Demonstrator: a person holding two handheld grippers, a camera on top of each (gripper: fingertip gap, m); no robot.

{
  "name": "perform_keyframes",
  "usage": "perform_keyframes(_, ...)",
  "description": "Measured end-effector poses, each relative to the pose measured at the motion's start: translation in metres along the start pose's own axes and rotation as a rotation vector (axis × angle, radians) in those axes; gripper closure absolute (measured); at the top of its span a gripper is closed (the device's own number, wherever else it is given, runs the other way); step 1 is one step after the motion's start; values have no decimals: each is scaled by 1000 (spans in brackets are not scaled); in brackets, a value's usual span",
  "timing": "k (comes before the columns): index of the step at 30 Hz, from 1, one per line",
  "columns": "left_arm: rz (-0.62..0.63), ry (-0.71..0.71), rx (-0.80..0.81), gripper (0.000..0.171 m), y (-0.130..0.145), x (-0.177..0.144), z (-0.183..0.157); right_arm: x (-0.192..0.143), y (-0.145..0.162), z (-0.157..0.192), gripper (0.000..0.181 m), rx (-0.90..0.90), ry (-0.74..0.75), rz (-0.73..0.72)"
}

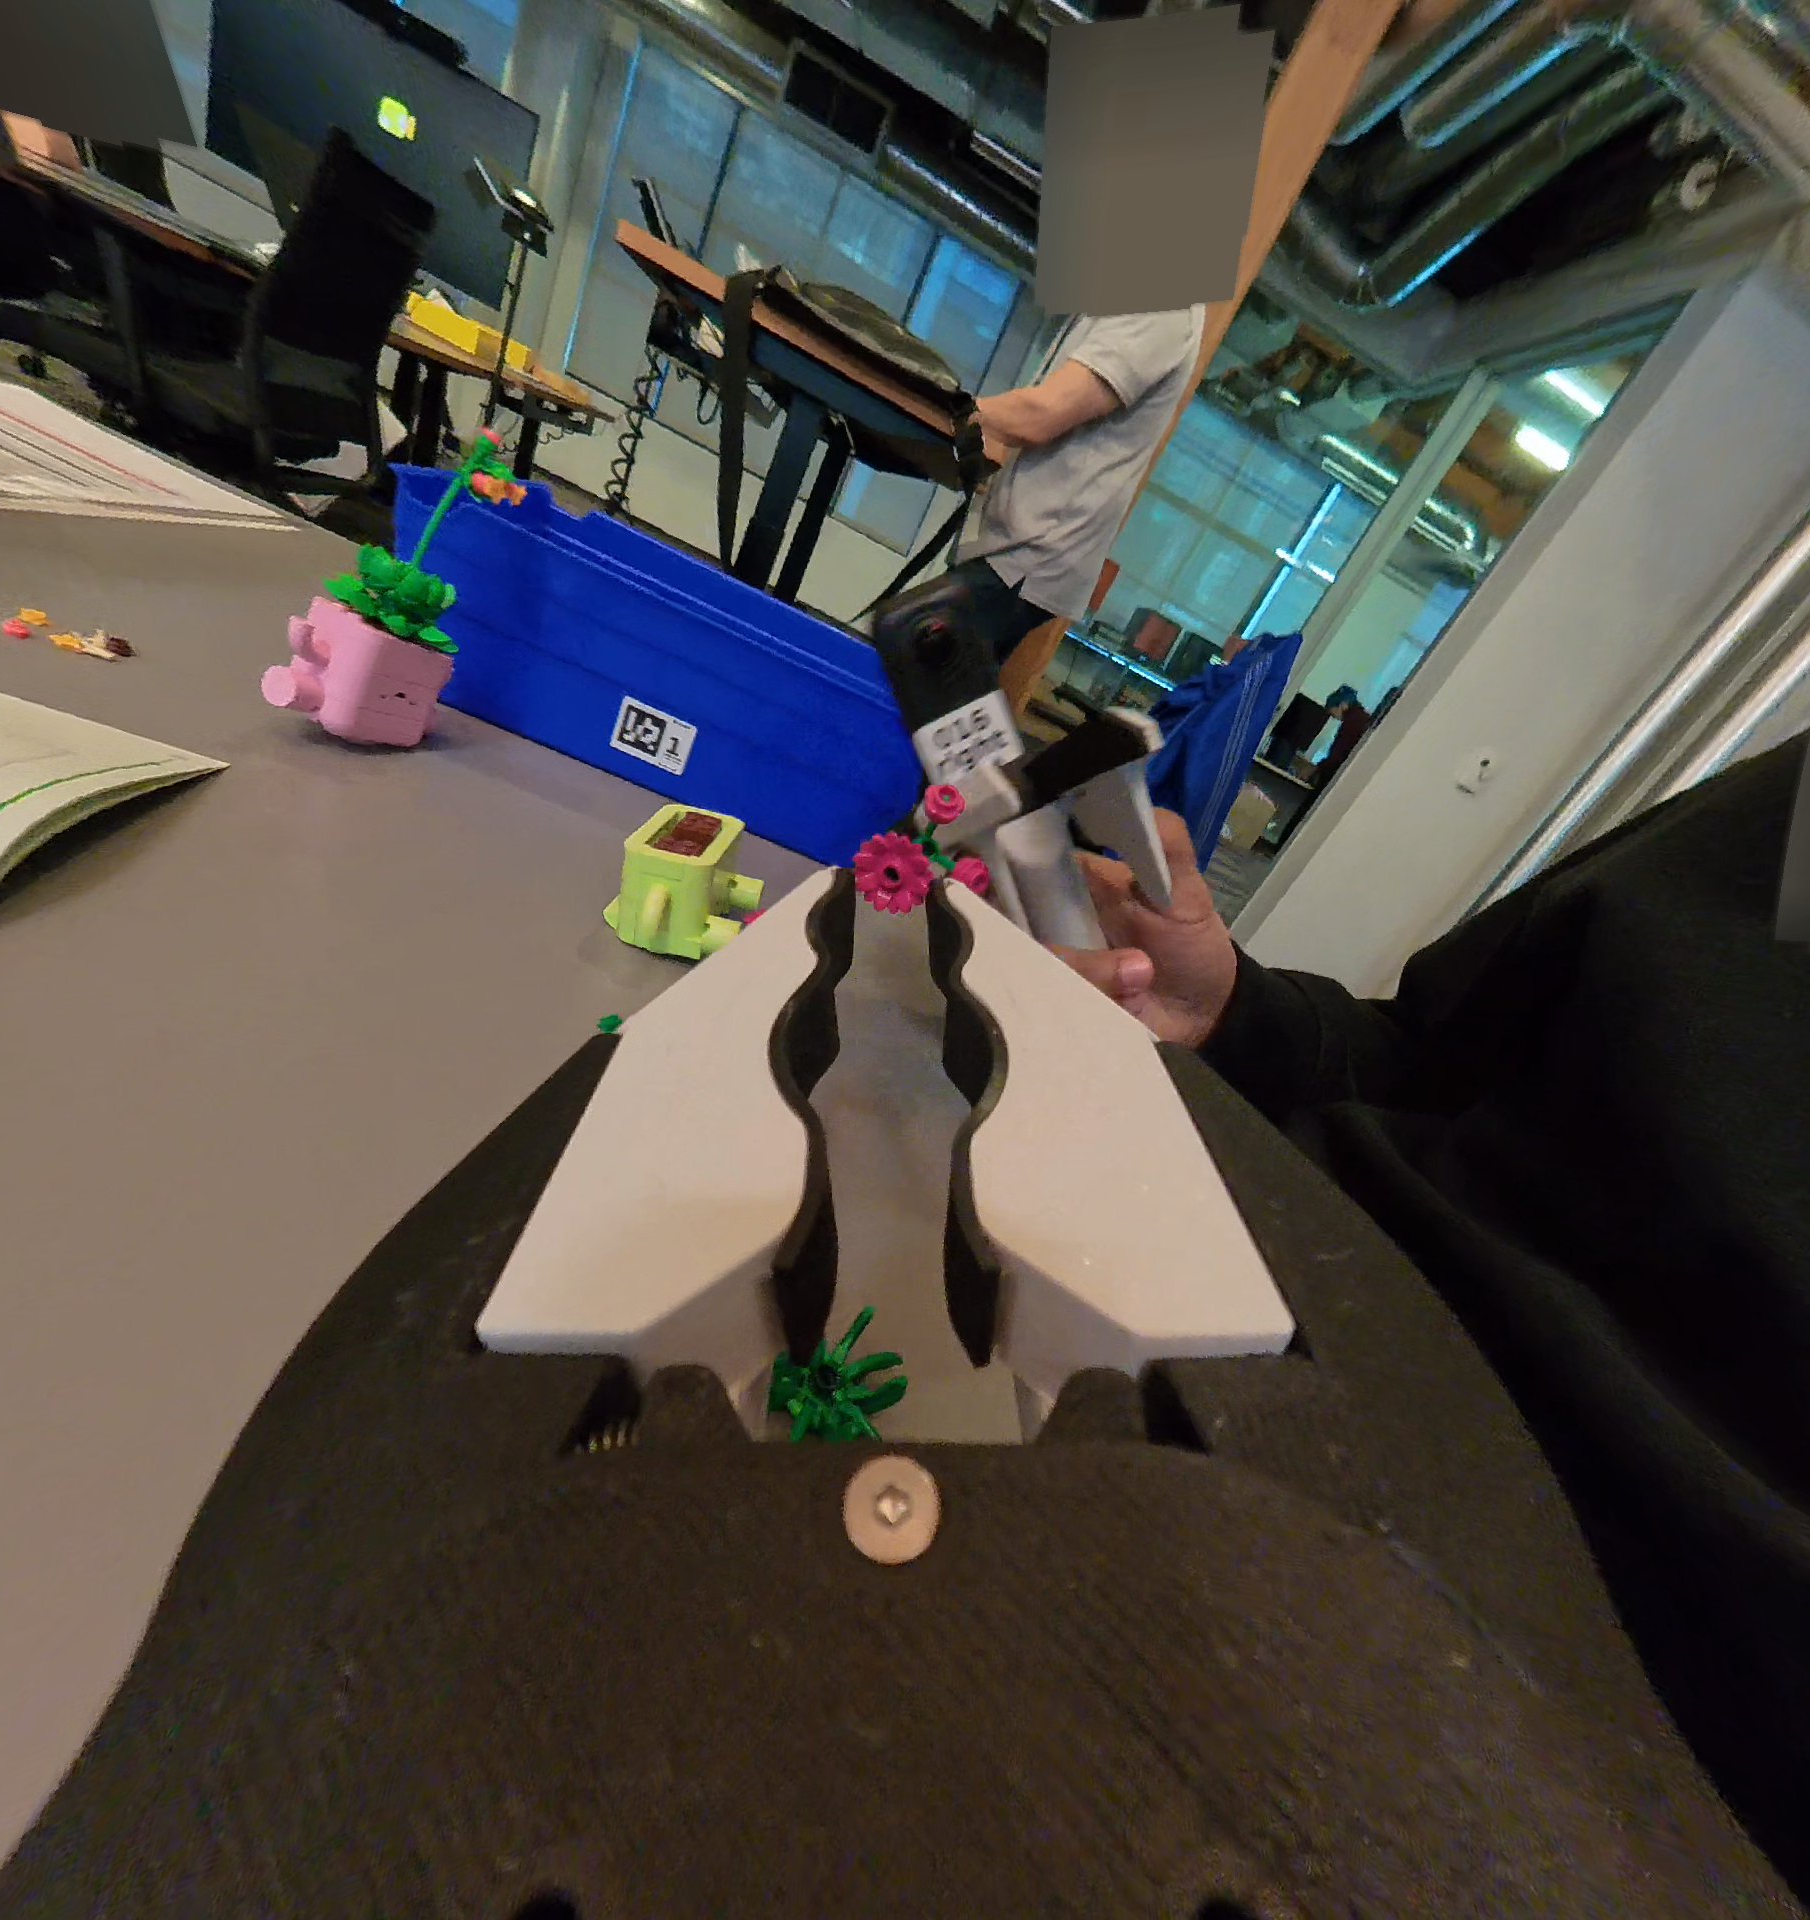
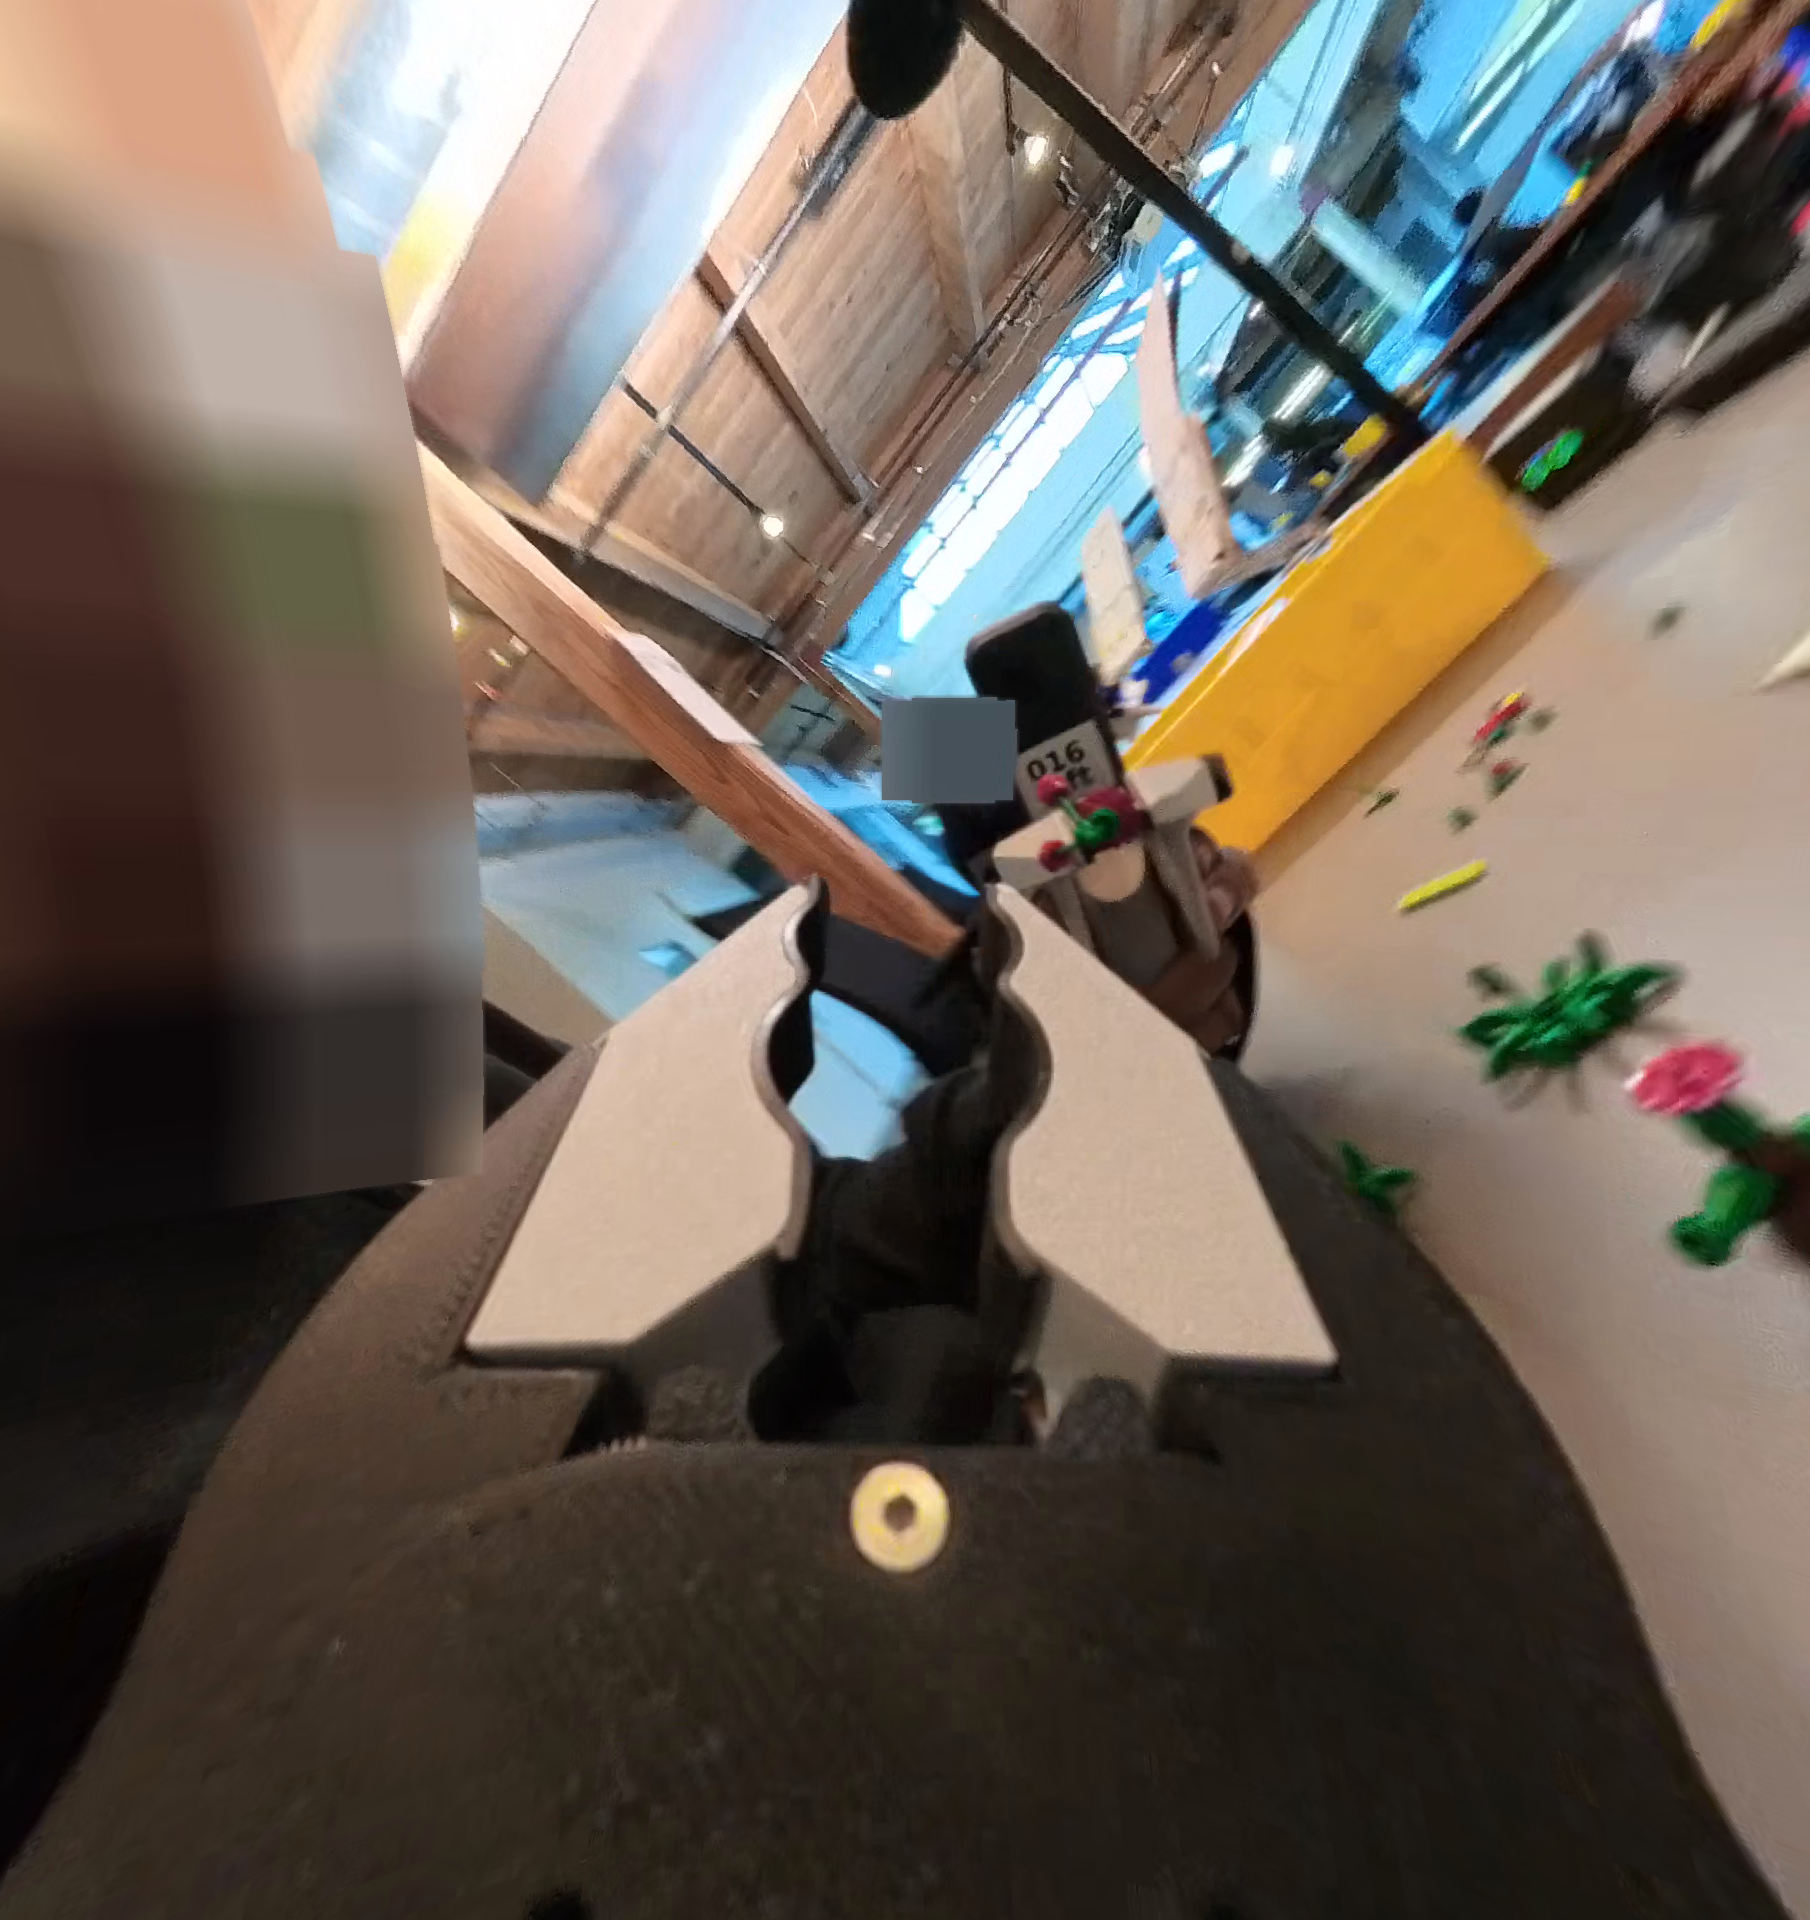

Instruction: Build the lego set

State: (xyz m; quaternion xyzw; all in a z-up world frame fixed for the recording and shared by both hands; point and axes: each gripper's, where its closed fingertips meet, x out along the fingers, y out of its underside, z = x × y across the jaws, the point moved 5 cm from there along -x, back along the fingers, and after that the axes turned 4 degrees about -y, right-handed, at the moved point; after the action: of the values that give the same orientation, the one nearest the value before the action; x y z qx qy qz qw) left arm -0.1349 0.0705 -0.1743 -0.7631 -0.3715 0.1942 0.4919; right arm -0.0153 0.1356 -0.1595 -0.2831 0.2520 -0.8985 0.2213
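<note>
My left gripper [image 1: 890, 891] is shut on a small flower sprig [image 1: 893, 871] with a magenta bloom, pink buds and a green stem, held up at its fingertips. The right wrist view shows the same sprig [image 2: 1083, 821] in the left gripper's tips. My right gripper [image 2: 903, 899] is open and empty, raised off the table and facing the left gripper at close range. A lime-green pot [image 1: 683, 883] with a brown top stands on the grey table [image 1: 257, 1039]. A pink pot [image 1: 361, 675] with green leaves and a tall flowering stem stands farther left.
A blue bin [image 1: 652, 644] sits behind the pots and a yellow bin [image 2: 1348, 644] at the far side. An open booklet [image 1: 39, 790] lies at the left. Loose pieces lie around: a green leaf piece [image 1: 833, 1387], another [image 2: 1566, 1013], a pink flower on a brown stem [image 2: 1711, 1122]. A person stands beyond the table. The tips of one gripper are about 6 cm away from the tips of the other. From either gripper's tips it is about 15 cm to the lime-green pot [image 1: 683, 883].
</note>
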Motion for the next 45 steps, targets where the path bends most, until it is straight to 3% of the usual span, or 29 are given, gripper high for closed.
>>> perform_keyframes(2, -9, -26, 2, 160, -2, -4, 3, -11, -14, 13, 154, -232, 117, 18)
perform_keyframes(6, -34, -65, -5, 160, -5, -9, 9, -68, -50, 28, 141, -646, 572, -15)
perform_keyframes(8, -41, -78, -14, 160, -5, -10, 11, -99, -62, 31, 142, -757, 752, -41)
perform_keyframes(10, -43, -92, -16, 160, -5, -12, 13, -116, -64, 27, 143, -798, 834, -41)
perform_keyframes(16, -50, -181, 5, 160, -8, -21, 23, -115, -40, -13, 143, -714, 761, 14)
perform_keyframes(18, -63, -214, 9, 160, -11, -27, 27, -109, -37, -12, 142, -708, 710, 55)
perform_keyframes(33, -104, -270, -24, 160, -15, -41, 38, -103, -34, -18, 150, -761, 761, 95)
perform_keyframes(40, -28, -319, 23, 160, -12, -41, 39, -111, -43, -15, 147, -690, 696, 7)
perform_keyframes(45, 121, -415, 81, 160, -7, -40, 40, -118, -49, -7, 148, -684, 656, -98)
